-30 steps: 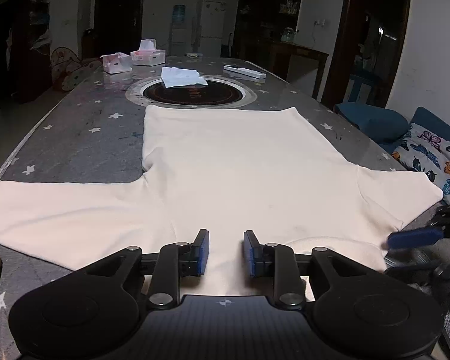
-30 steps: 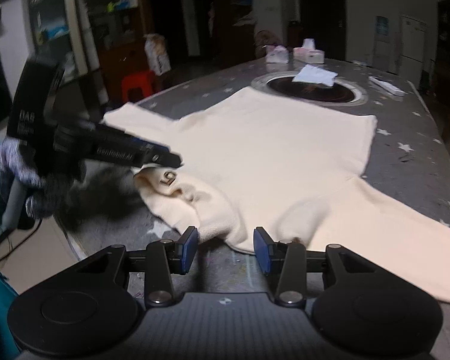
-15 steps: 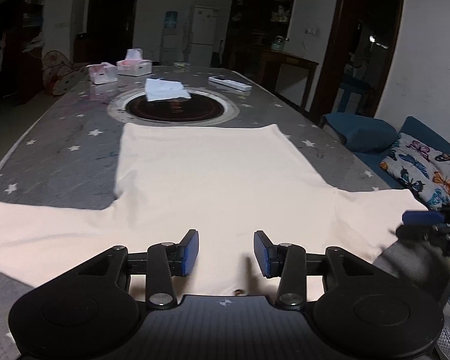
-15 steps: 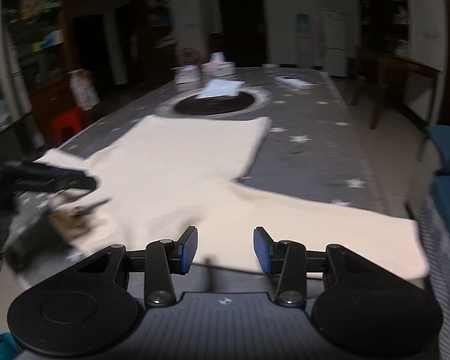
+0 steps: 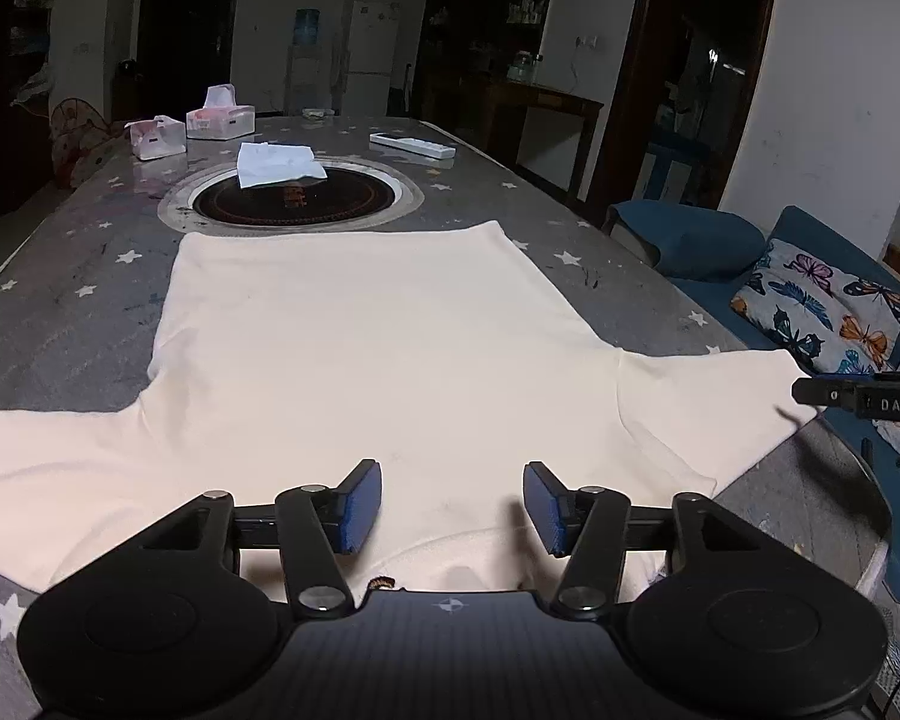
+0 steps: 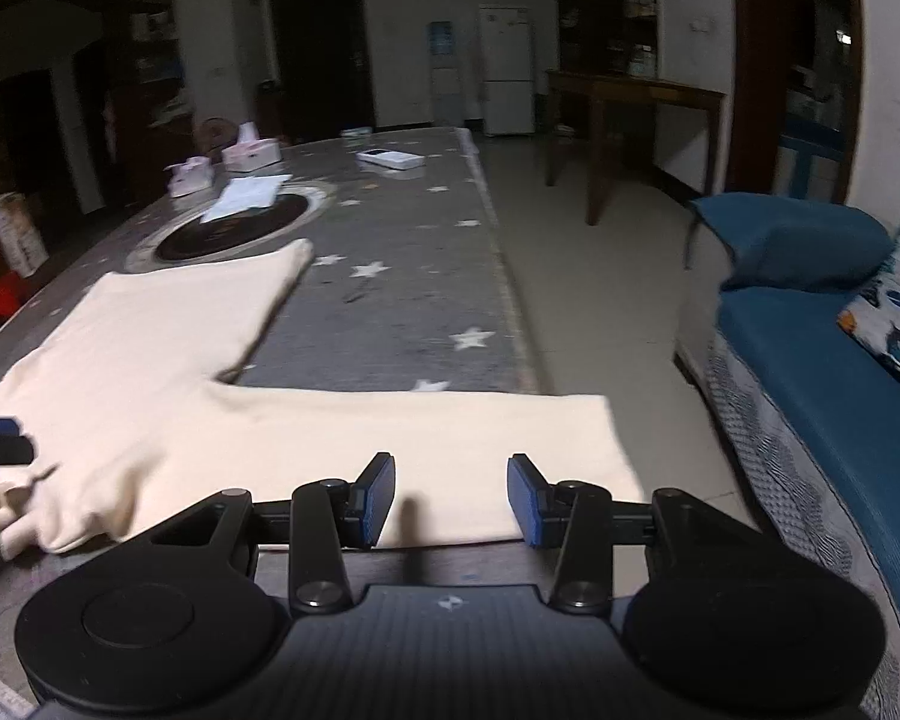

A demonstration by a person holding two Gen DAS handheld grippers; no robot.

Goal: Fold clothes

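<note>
Star-patterned table (image 5: 78, 324) holds shirt (image 5: 354, 360), tissue boxes (image 5: 219, 120); left fingers (image 5: 360, 504) opening, right fingers (image 6: 375, 501) apart, empty.

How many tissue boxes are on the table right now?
2. Both sit at the far left of the table: one tissue box farther back, the other box left of it, nearer. None seem hidden.

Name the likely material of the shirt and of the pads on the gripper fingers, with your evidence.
Shirt: probably soft knit cotton, matte cream; it drapes and wrinkles at the sleeves. Pads: seemingly blue rubber or foam, dull and flat-faced; the look leaves it open.
</note>
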